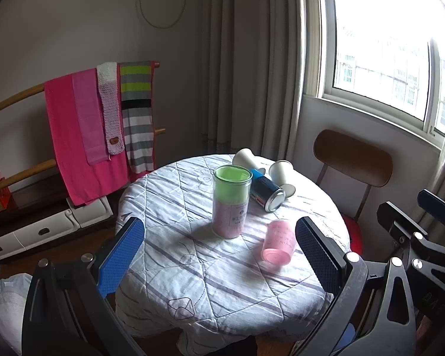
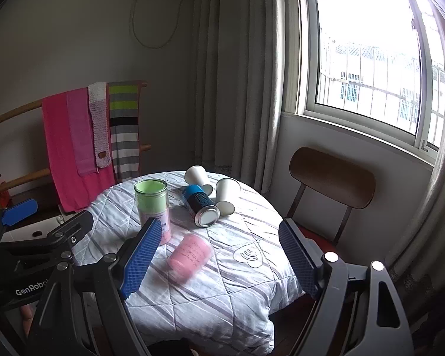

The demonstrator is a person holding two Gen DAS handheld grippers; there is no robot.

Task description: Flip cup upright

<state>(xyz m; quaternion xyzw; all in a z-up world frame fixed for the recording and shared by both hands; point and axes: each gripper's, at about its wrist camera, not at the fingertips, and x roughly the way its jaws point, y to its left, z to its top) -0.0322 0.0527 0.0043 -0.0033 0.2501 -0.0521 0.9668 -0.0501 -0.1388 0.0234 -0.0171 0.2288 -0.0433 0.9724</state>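
The task is being judged as barely begun; the pink cup (image 2: pixel 190 256) is being seen lying tipped on its side on the quilted tabletop (image 2: pixel 222 290), so the righting is being left wholly undone. Nothing is being held by either gripper; the left gripper (image 1: pixel 219 255) is being kept with its blue pads spread wide and empty, and the right gripper (image 2: pixel 219 261) is likewise being held wide apart, with the cup lying between its pads in that view but apart from both.

The cup is being shown as a translucent pink tumbler with faint printed lines on its wall; its outline is being blurred in both views, so whether it is rolling cannot be told. In the left view one circular end is being turned toward the camera; which end cannot be told. It is lying near the front of the tall glass jar (image 1: pixel 230 201), with the fallen blue can (image 1: pixel 265 191) and two overturned white cups (image 1: pixel 281 175) being left further back.
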